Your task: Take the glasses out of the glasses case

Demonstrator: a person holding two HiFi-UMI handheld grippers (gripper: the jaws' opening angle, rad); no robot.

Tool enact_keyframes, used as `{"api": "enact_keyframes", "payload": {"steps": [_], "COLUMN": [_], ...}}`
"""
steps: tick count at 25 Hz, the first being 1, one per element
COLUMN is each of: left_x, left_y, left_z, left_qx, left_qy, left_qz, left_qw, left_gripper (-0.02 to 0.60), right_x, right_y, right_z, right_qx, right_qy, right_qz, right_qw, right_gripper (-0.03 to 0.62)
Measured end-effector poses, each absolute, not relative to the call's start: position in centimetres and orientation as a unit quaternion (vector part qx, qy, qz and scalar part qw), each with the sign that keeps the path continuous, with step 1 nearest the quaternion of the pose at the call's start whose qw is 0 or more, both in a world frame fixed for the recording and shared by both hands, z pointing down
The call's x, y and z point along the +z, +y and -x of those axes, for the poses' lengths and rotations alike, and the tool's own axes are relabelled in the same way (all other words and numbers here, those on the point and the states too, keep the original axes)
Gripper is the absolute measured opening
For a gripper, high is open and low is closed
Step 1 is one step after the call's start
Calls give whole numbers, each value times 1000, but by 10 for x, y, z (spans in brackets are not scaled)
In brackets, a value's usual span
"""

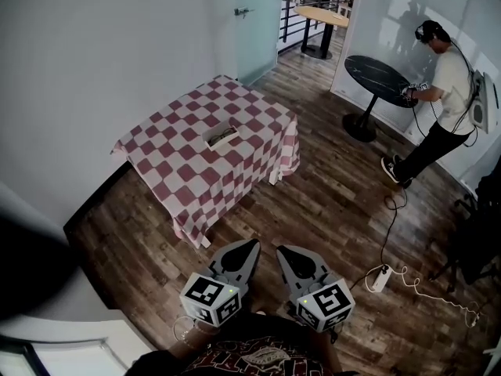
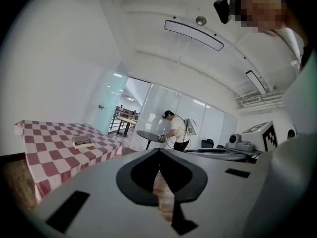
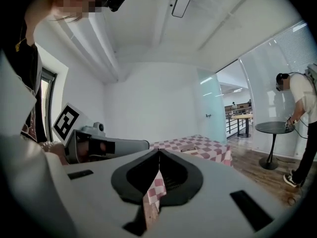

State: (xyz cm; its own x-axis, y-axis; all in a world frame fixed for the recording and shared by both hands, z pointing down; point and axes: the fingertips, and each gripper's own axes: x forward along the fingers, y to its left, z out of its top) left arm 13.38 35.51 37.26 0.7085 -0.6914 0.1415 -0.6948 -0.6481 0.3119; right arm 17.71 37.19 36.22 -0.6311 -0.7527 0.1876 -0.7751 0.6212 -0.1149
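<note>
Nothing of the task is done yet. On the checked counter [image 1: 188, 171], upper left of centre in the head view, the glasses case [image 1: 213, 142] appears open, with the glasses [image 1: 225, 134] inside, well apart from both grippers. At bottom centre, the left gripper [image 1: 249, 249] and the right gripper [image 1: 283, 254] have their jaws clenched on nothing. I judge 3 steps remain: approach, grasp, lift out.

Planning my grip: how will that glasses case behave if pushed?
The glasses case looks small and flat, so probably light, unlikely to tip. It lies on a draped tablecloth, so a push may drag the cloth along.
</note>
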Motion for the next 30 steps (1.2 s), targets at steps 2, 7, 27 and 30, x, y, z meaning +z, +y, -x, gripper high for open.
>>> {"api": "enact_keyframes", "payload": {"steps": [2,7,27,30], "left_x": [374,376,383,387], "left_y": [343,311,236,232], "left_z": [-132,-124,-91,-92], "left_qx": [7,0,10,15], "left_qy": [-373,-373,-359,-358], "left_qz": [-911,-908,-913,-913], "left_qw": [179,189,193,196], "left_gripper": [8,8,8,8], "right_x": [364,365,370,375], "right_y": [358,324,237,234], "right_z": [-173,-164,-126,-127], "right_qx": [100,103,110,117], "right_qy": [-900,-901,-896,-895], "right_qz": [-421,-416,-427,-426], "right_qw": [59,63,62,63], "right_gripper": [18,18,18,18]}}
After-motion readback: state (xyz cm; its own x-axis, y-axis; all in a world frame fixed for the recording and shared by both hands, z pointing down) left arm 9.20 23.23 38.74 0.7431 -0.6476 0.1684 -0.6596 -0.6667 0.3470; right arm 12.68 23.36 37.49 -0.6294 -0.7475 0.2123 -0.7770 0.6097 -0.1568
